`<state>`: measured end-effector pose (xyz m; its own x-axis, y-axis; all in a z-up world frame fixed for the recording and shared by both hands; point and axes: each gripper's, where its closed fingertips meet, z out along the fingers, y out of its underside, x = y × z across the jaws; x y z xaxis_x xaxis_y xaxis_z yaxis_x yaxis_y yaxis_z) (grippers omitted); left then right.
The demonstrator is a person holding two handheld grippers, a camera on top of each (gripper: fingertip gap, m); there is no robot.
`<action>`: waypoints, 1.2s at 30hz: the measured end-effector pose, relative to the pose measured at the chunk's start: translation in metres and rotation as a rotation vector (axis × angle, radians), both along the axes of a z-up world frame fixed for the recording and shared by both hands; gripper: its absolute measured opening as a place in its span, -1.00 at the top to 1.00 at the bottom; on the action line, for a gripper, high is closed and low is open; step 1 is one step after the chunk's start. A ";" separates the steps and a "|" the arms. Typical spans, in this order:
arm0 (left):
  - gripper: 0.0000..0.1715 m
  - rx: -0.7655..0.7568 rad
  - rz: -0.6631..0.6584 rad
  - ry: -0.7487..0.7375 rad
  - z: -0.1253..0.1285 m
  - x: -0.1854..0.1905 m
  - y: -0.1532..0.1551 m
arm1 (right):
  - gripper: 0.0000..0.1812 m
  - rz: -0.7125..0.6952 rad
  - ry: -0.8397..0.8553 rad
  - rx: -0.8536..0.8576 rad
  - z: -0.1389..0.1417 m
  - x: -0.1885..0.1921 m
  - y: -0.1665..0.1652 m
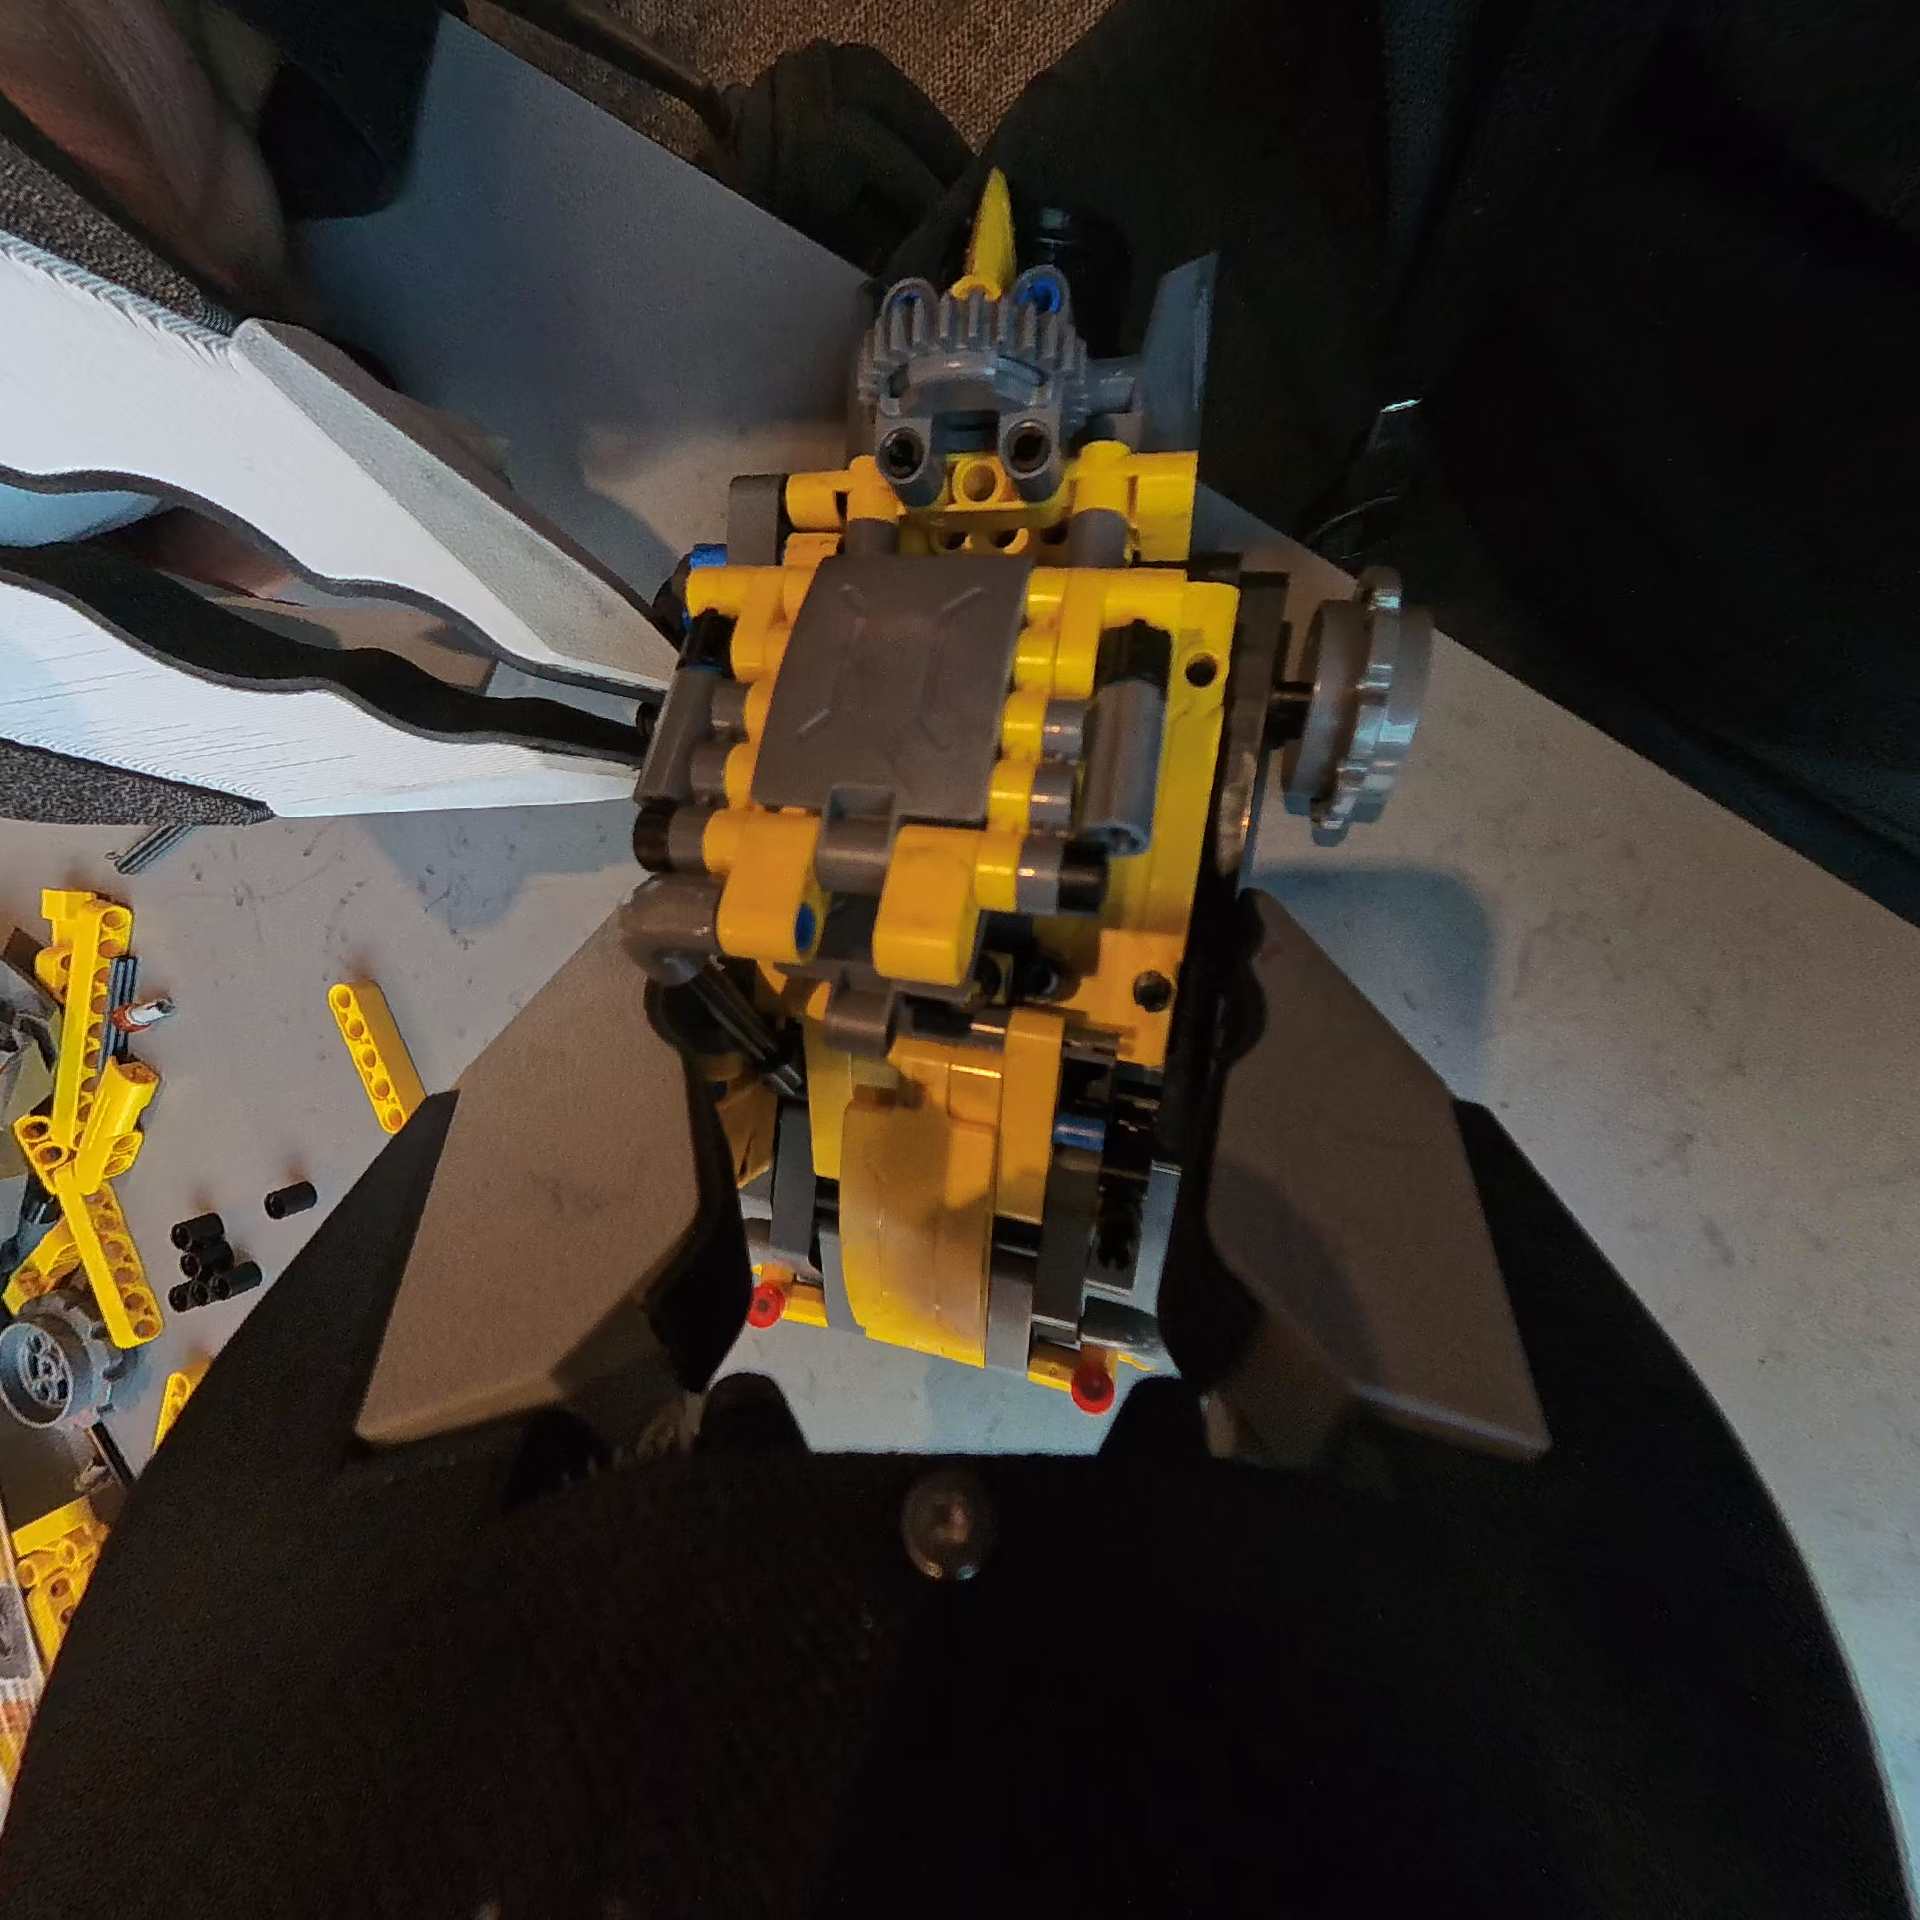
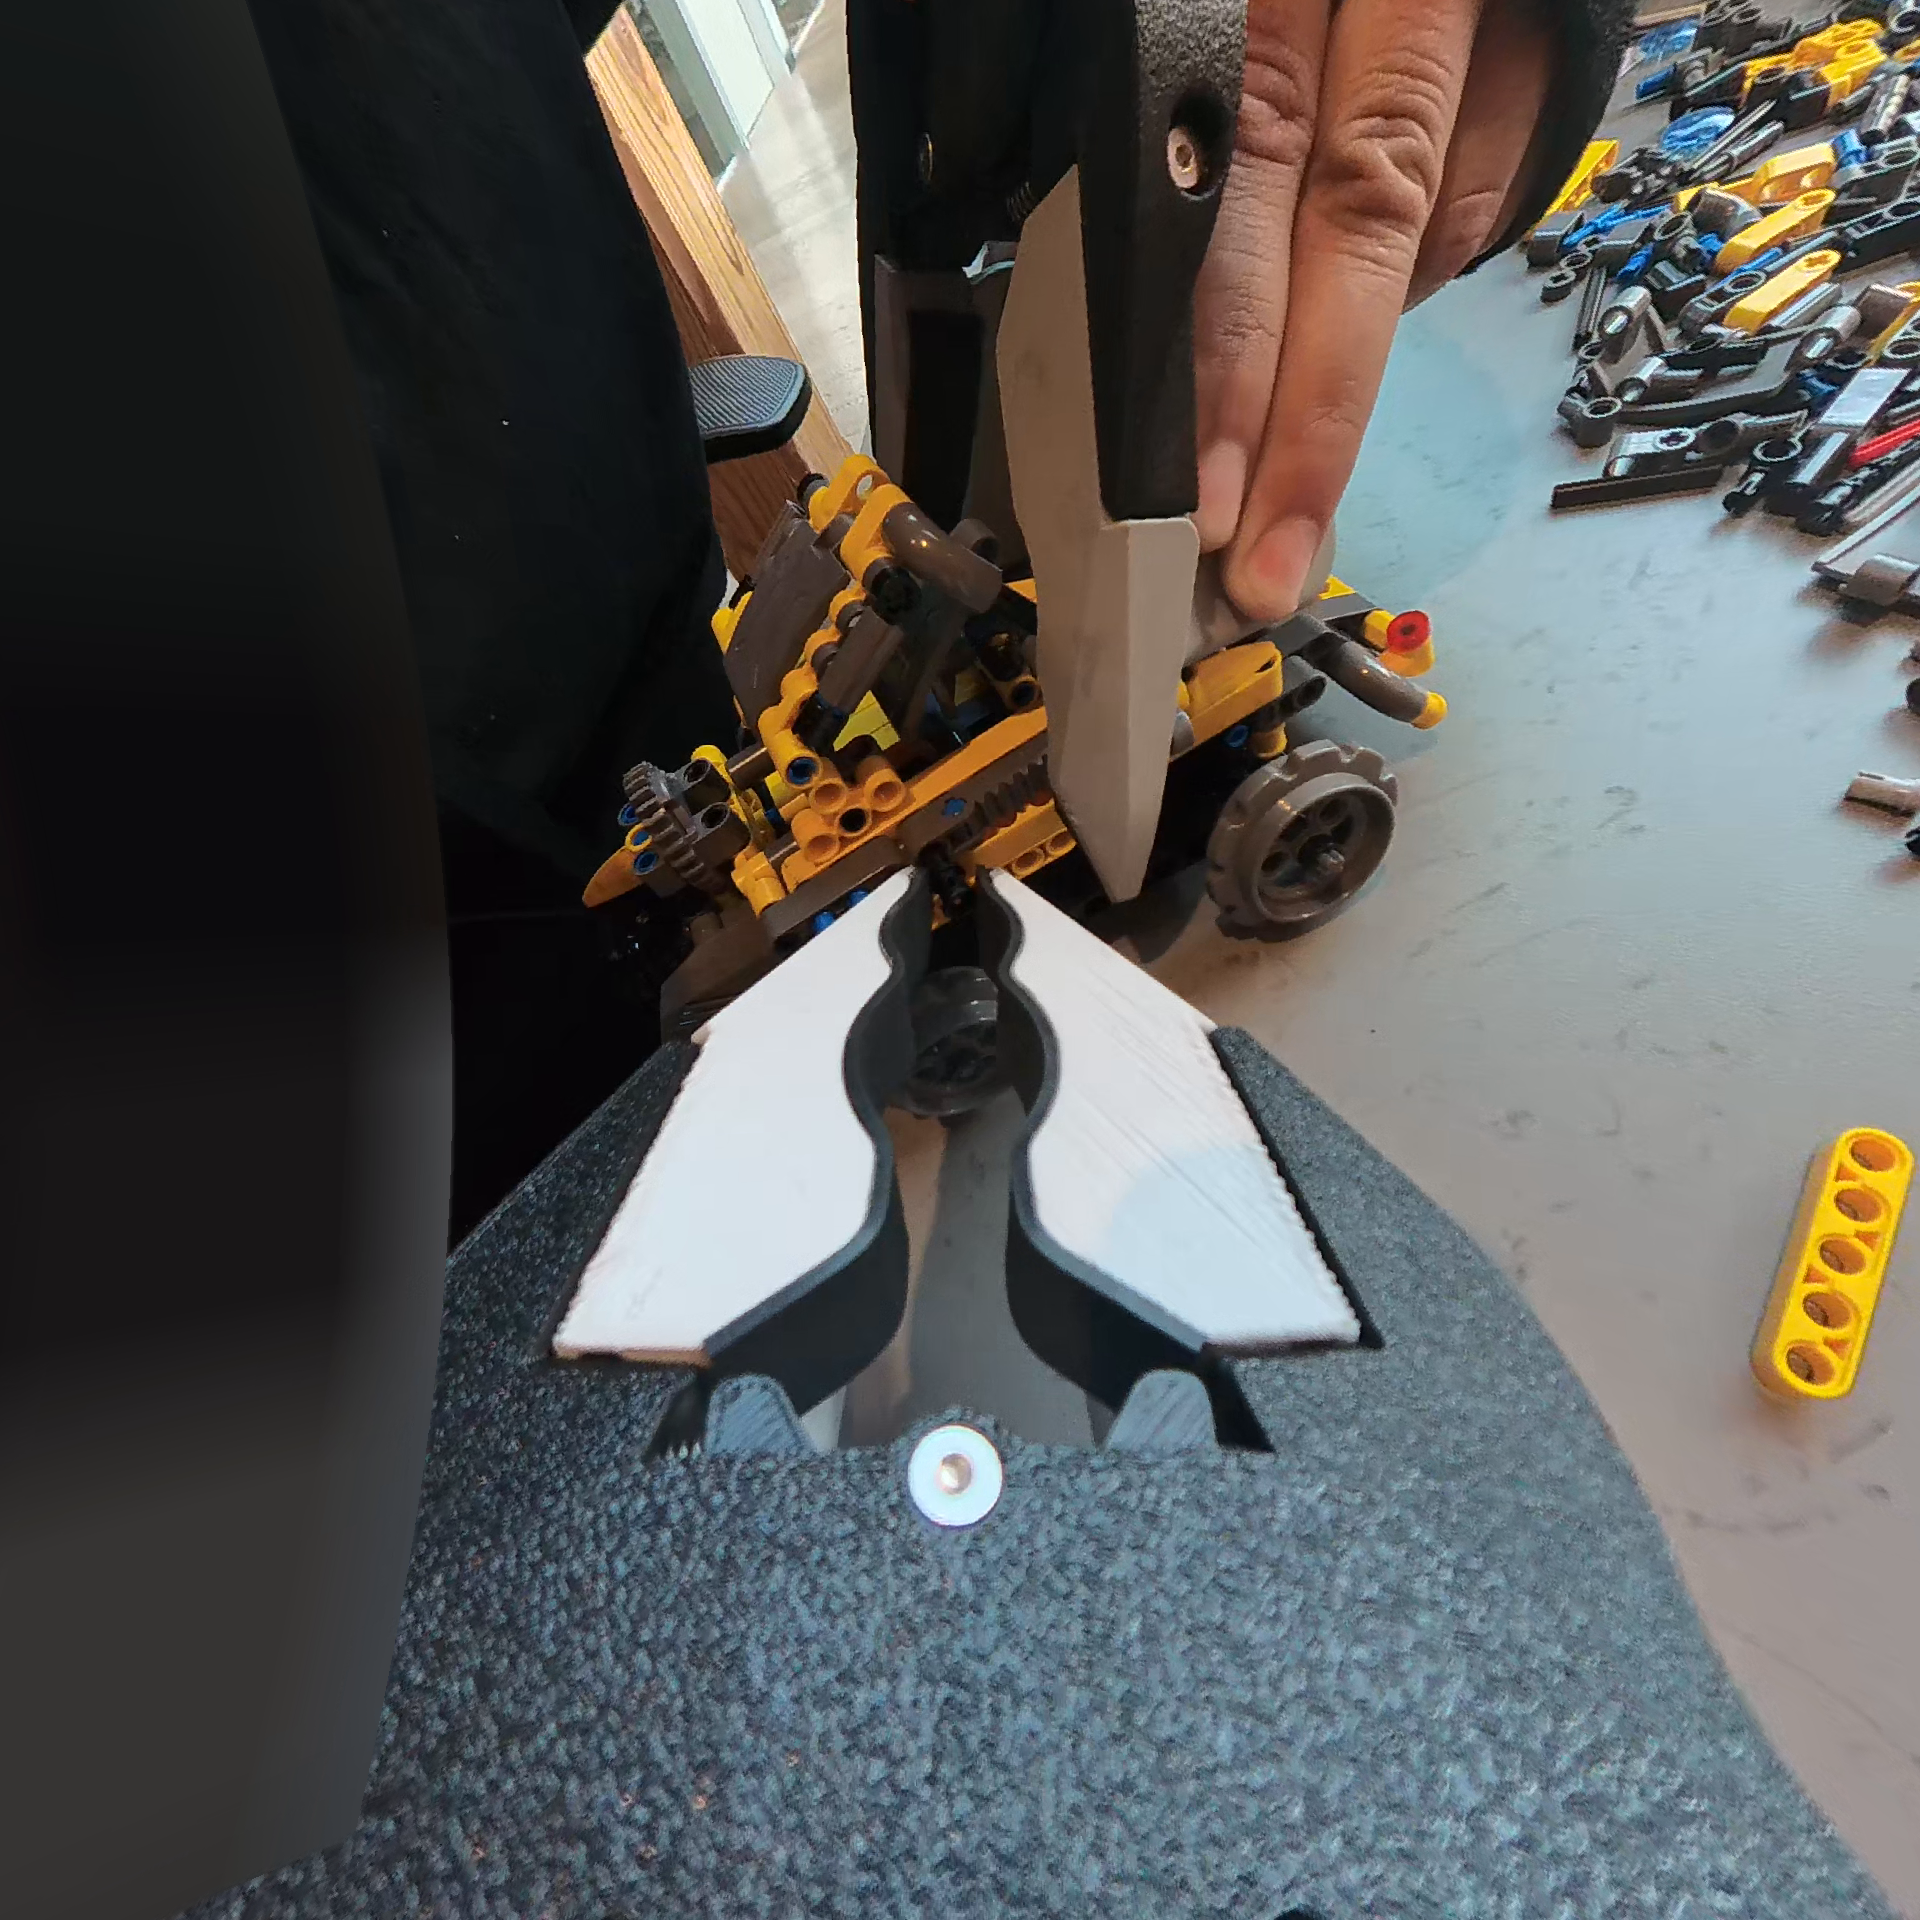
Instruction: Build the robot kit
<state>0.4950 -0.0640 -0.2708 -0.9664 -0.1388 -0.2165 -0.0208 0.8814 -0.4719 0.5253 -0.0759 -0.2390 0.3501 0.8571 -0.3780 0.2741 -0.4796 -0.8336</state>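
A yellow and grey brick-built vehicle (image 1: 935,748) stands on the grey table (image 1: 1621,1039). My left gripper (image 1: 956,935) comes down from above and is shut on its body, one dark finger on each side. It also shows in the right wrist view (image 2: 1112,675), with a hand on it. My right gripper (image 2: 951,883), with white fingers (image 2: 1122,1122), reaches the vehicle (image 2: 862,769) from the side, its tips closed on a black axle end (image 2: 948,868). A small black wheel (image 2: 951,1039) shows through the gap between the fingers. A grey wheel (image 2: 1304,842) sits at the vehicle's near rear.
A loose yellow beam (image 2: 1834,1262) lies right of my right gripper. A heap of loose parts (image 2: 1745,208) fills the far right. A yellow sub-assembly (image 1: 88,1122), black connectors (image 1: 213,1262) and a grey wheel (image 1: 47,1361) lie left. A person in dark clothes stands at the table edge.
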 end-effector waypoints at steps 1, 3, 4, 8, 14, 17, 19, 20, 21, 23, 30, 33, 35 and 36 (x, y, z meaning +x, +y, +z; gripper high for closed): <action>-0.17 0.000 0.000 -0.001 0.000 0.000 0.000 | 0.92 -0.001 -0.001 0.002 0.000 0.000 0.000; -0.17 -0.001 0.004 -0.001 0.000 0.000 0.000 | 0.92 -0.001 -0.001 0.002 0.000 0.000 0.000; -0.17 -0.002 0.005 -0.001 0.000 0.000 0.000 | 0.92 -0.002 -0.002 0.002 0.000 0.000 0.000; -0.17 -0.001 0.005 -0.002 0.000 0.000 -0.001 | 0.92 -0.003 -0.003 0.005 0.000 0.001 0.000; -0.16 0.000 0.007 -0.005 0.000 0.000 -0.001 | 0.92 -0.003 0.001 0.000 0.000 0.001 0.000; -0.16 0.000 0.007 -0.006 0.001 -0.001 -0.001 | 0.92 -0.003 0.004 -0.006 0.000 0.001 0.000; -0.16 -0.001 0.008 -0.007 0.001 -0.001 -0.001 | 0.92 -0.003 0.006 -0.008 0.000 0.001 0.000; -0.16 -0.003 0.009 -0.007 0.001 -0.001 -0.001 | 0.92 -0.003 0.006 -0.009 0.000 0.001 0.000; -0.16 -0.005 0.010 -0.007 0.001 -0.001 -0.001 | 0.92 -0.003 0.006 -0.009 0.000 0.001 -0.001; -0.15 -0.007 0.012 -0.006 0.001 -0.001 -0.002 | 0.92 -0.003 0.007 -0.009 0.000 0.001 -0.001; -0.15 -0.007 0.007 -0.005 0.001 -0.001 -0.002 | 0.92 -0.001 0.006 -0.010 0.000 0.001 -0.001; -0.16 -0.013 -0.001 0.002 0.001 -0.001 -0.002 | 0.92 0.000 0.005 -0.007 0.001 0.000 -0.001; -0.17 -0.019 -0.002 0.008 0.000 -0.001 -0.002 | 0.93 -0.001 -0.006 0.005 0.001 -0.001 -0.001; -0.16 -0.020 -0.001 0.010 0.000 -0.001 -0.002 | 0.93 -0.002 -0.017 0.015 0.001 -0.001 -0.001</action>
<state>0.4940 -0.0661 -0.2705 -0.9686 -0.1419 -0.2040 -0.0247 0.8719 -0.4891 0.5245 -0.0773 -0.2381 0.3585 0.8619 -0.3586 0.2877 -0.4674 -0.8359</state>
